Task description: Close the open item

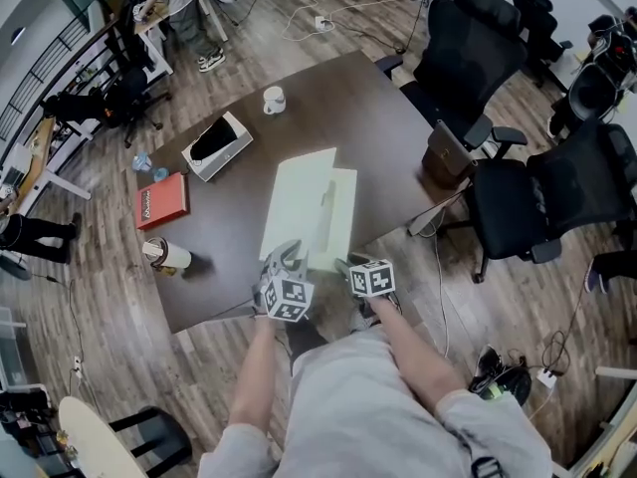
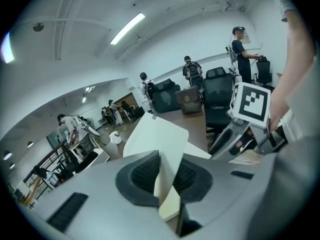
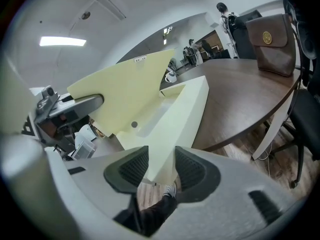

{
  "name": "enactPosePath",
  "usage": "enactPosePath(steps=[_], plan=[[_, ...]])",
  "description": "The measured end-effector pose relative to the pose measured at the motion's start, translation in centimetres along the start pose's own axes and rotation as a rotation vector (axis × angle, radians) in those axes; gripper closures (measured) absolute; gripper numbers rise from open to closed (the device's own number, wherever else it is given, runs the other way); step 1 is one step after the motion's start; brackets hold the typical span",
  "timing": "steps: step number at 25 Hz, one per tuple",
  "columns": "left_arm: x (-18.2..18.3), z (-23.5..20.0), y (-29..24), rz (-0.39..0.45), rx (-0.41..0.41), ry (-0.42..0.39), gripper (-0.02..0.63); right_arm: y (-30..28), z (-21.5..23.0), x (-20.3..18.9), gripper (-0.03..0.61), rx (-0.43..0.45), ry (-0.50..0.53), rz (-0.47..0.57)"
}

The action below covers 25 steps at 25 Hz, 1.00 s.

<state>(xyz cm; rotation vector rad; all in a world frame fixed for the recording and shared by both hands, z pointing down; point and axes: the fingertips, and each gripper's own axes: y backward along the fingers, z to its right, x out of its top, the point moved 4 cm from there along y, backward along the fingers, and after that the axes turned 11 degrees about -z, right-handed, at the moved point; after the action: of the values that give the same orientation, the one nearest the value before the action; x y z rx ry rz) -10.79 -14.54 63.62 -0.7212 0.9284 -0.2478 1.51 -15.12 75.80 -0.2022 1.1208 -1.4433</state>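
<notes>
Matt pale card box (image 1: pixel 309 207); dark smooth wood table (image 1: pixel 383 118); brown leather bag (image 3: pixel 272 41)

The box (image 1: pixel 311 207) is pale yellow, flat and long, and it stands open. It lies on the dark tabletop (image 1: pixel 388 127) with one short end at the near edge. Its base (image 3: pixel 185 114) is a shallow tray with thick walls, flat on the tabletop. The lid (image 3: pixel 125 89) is raised at a slant over the left long side and has rounded corners. The left hand-held gripper (image 2: pixel 167 176) pinches the lid's edge; the right hand-held gripper (image 3: pixel 161 169) clamps the base's near corner.
</notes>
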Motion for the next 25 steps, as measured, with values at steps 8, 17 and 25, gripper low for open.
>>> enactPosePath(steps=[8, 17, 25], plan=[[-0.6, 2.3, -1.1, -0.042, -0.037, -0.079, 0.586, 0.1, -0.7, -0.4, 0.408, -0.01, 0.044, -0.017], [-1.3, 2.7, -2.0, -0.074, -0.049, -0.127, 0.584, -0.5, -2.3, -0.5, 0.333, 0.048, 0.095, -0.008], [-2.2, 3.7, -3.5, -0.117, -0.081, -0.205, 0.578, -1.2, -3.4, -0.6, 0.299, 0.073, 0.147, -0.035]])
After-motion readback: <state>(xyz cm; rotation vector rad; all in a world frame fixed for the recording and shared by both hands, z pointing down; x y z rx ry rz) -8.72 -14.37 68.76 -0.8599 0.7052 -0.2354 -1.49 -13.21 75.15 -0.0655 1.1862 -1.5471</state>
